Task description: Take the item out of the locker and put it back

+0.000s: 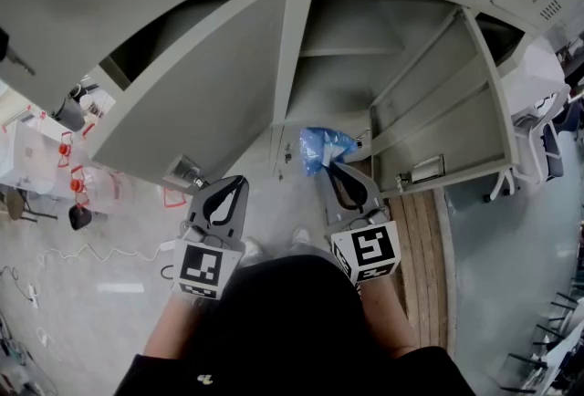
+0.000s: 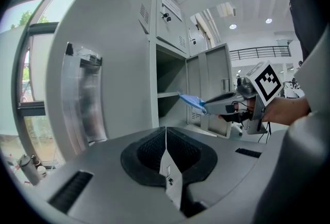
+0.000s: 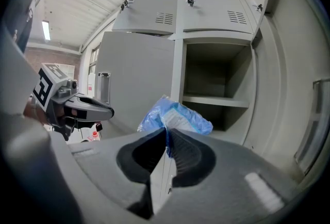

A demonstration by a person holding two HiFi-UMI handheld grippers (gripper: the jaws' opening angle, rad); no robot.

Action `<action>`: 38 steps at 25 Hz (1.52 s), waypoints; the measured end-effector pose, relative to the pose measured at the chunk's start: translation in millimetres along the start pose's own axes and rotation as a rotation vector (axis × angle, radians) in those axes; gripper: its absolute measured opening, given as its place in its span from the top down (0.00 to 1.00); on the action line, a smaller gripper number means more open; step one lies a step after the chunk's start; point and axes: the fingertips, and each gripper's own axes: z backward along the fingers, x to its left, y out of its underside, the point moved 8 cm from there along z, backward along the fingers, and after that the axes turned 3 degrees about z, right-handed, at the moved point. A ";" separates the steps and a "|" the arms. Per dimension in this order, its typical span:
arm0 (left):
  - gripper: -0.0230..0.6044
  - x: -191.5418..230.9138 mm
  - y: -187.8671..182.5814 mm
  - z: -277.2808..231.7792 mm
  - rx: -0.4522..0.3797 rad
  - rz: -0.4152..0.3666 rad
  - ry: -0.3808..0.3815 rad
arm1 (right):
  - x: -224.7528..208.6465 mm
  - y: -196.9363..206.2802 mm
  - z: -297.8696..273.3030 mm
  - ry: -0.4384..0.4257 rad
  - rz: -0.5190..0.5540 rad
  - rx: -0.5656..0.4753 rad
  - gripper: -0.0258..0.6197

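A crumpled blue plastic bag (image 1: 322, 146) hangs in front of the open grey locker (image 1: 351, 66), just outside its lower opening. My right gripper (image 1: 332, 168) is shut on the bag's near edge. In the right gripper view the blue plastic bag (image 3: 176, 116) bulges above the closed jaws, with the empty compartment and its shelf (image 3: 216, 100) behind it. My left gripper (image 1: 239, 182) is held to the left, before the left open door (image 1: 196, 102), shut and empty. The left gripper view shows the blue plastic bag (image 2: 192, 100) pinched at the right gripper's (image 2: 207, 106) tip.
The right locker door (image 1: 447, 116) stands open beside the bag. Wooden planks (image 1: 424, 239) lie on the floor at the right, with a white chair (image 1: 538, 134) beyond. Red-capped items (image 1: 78, 186) and a cable (image 1: 64, 257) sit at the left.
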 end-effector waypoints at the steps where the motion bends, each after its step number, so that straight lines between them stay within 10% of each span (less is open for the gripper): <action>1: 0.94 -0.6 -0.5 0.0 0.002 0.007 -0.003 | -1.6 -0.3 -0.3 0.003 -0.001 -0.001 0.92; 38: 0.94 9.8 -7.9 9.6 0.034 0.105 -0.232 | -116.7 -86.7 -119.0 0.156 0.014 -0.110 0.91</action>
